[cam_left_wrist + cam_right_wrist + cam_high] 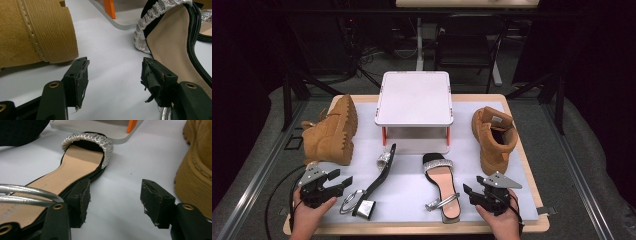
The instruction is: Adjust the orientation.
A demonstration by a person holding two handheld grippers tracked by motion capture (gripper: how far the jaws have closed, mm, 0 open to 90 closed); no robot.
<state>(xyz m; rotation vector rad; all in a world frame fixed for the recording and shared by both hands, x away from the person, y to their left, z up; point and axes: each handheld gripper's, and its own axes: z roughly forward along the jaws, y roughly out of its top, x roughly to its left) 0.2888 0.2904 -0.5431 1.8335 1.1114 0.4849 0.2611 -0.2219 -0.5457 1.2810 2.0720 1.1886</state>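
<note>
On the white mat two black sandals with silver straps lie between two tan boots. The left sandal (379, 181) is tipped on its edge; the right sandal (442, 182) lies flat. The left boot (332, 132) is on its side, the right boot (492, 137) upright. My left gripper (341, 178) is open just left of the tipped sandal (170, 42), with the boot's sole (37, 32) on its other side and bare mat between its jaws (115, 75). My right gripper (472, 186) is open (115, 195) between the flat sandal (75, 167) and the right boot (197, 170).
A white two-level shelf (414, 97) on orange legs (110, 8) stands at the back middle of the table. The wooden table edge (412, 229) runs close in front of both hands. Dark chair and desk legs stand on the floor beyond.
</note>
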